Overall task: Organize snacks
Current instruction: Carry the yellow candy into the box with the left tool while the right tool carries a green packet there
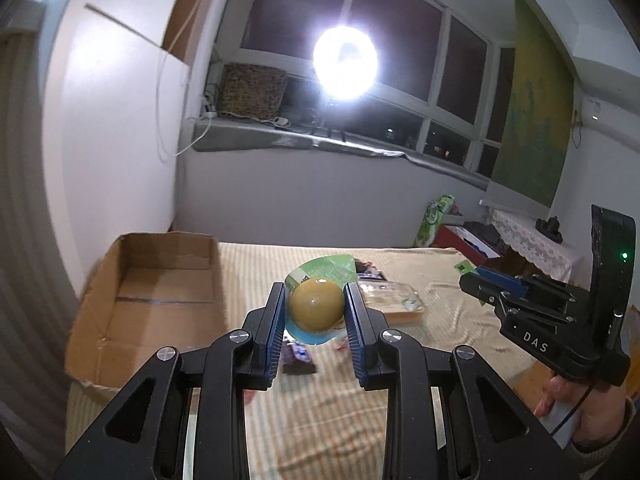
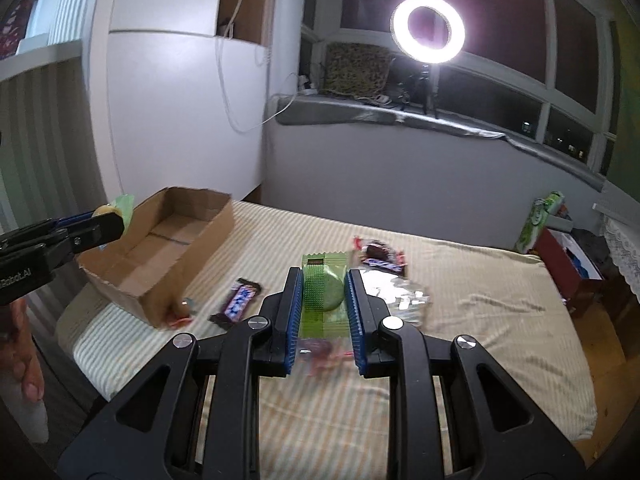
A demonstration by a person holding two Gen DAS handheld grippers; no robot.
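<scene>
Snacks [image 2: 238,303] on bed [image 2: 480,312] beside cardboard box [image 2: 168,248]

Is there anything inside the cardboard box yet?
No, the cardboard box shows only its bare brown floor in the right wrist view.

2 tongs [image 1: 316,312], 1 cardboard box [image 2: 176,240], approx. 6 snacks [image 2: 238,300].

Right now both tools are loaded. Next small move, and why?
Probably carry the left tool over the cardboard box and release. It is shut on the round yellow pastry, the box looks empty in this view, and it sits just left. The right tool holds its green packet.
</scene>
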